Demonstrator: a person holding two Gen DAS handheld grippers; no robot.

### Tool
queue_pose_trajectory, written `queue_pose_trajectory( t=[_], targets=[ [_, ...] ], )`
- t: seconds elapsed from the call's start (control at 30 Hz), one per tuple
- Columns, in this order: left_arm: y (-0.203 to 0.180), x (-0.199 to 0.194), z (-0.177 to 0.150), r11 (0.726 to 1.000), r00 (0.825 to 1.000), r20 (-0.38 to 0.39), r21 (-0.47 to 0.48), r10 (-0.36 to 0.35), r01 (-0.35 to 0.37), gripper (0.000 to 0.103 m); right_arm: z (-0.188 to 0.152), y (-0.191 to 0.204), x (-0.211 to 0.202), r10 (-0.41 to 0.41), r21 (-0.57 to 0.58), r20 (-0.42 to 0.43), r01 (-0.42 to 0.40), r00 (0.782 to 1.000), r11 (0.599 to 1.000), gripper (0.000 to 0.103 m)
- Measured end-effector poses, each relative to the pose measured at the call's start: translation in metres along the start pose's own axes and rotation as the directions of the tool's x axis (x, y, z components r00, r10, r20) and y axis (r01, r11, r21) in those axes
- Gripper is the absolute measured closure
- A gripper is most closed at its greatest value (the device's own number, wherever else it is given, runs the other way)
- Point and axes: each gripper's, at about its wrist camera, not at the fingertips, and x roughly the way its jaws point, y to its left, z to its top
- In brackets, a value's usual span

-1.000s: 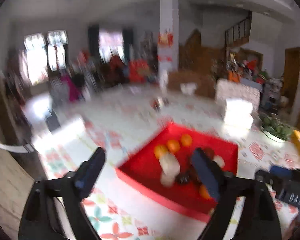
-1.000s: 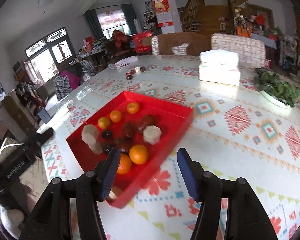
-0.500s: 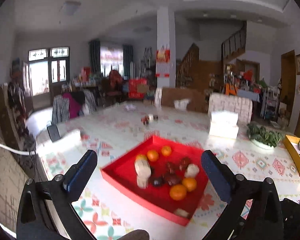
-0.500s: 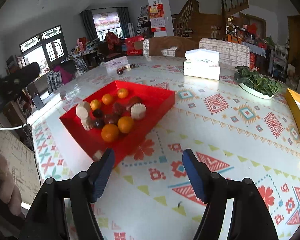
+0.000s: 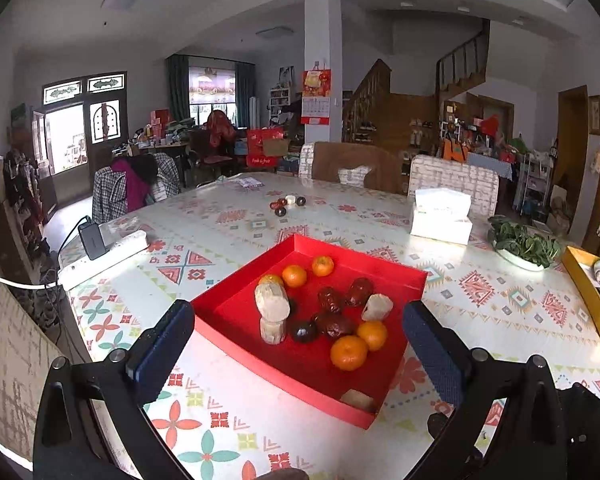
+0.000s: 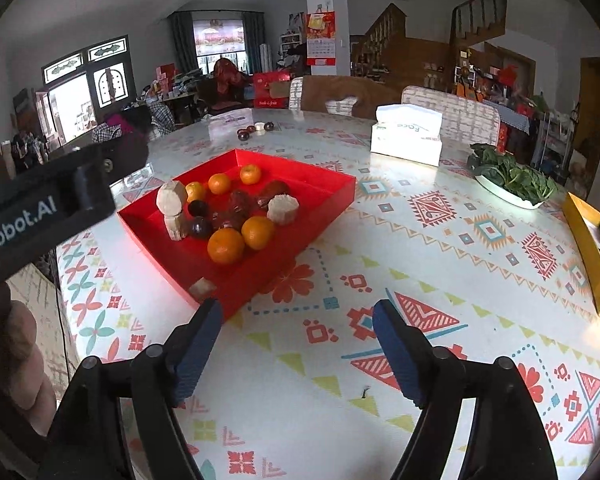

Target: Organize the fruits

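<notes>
Both grippers have pulled back from the red tray (image 5: pixel 384 270) since a second ago, and the left gripper's (image 5: pixel 298 328) fingers have spread much wider.

Now the left gripper is wide open and holds nothing. From its camera, the tray sits between its two fingers, at about 12 o'clock. The right gripper (image 6: pixel 296 328) is open too (less wide) and holds nothing. It hovers over the patterned table (image 6: pixel 420 248), with the tray at about 11 o'clock and one tray corner just past its left finger.

All the fruit lies in the tray. Two big oranges (image 6: pixel 226 245) sit touching each other at the near side. Three small oranges (image 5: pixel 295 275) sit in a row at the far side. Dark red fruits (image 5: pixel 329 300) and some pale chunks (image 5: pixel 272 302) lie between them. One small pale piece (image 6: pixel 202 287) lies alone in the near corner.

Farther back on the table are a tissue box (image 6: pixel 406 134), a dish of greens (image 6: pixel 512 180) and a few small dark fruits (image 6: pixel 256 130), all well apart from the tray.
</notes>
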Motion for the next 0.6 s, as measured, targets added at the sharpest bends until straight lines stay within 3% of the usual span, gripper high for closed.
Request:
queue_pose_trajectory(
  t=[0.6],
  targets=[
    [0.012,0.026,-0.007,1.000,0.996,-0.083,-0.022,-0.023,0.021,0.000,0.000,0.009,0.023,0.002,-0.009,-0.056,-0.002,0.998,1.000,0.019]
  ],
)
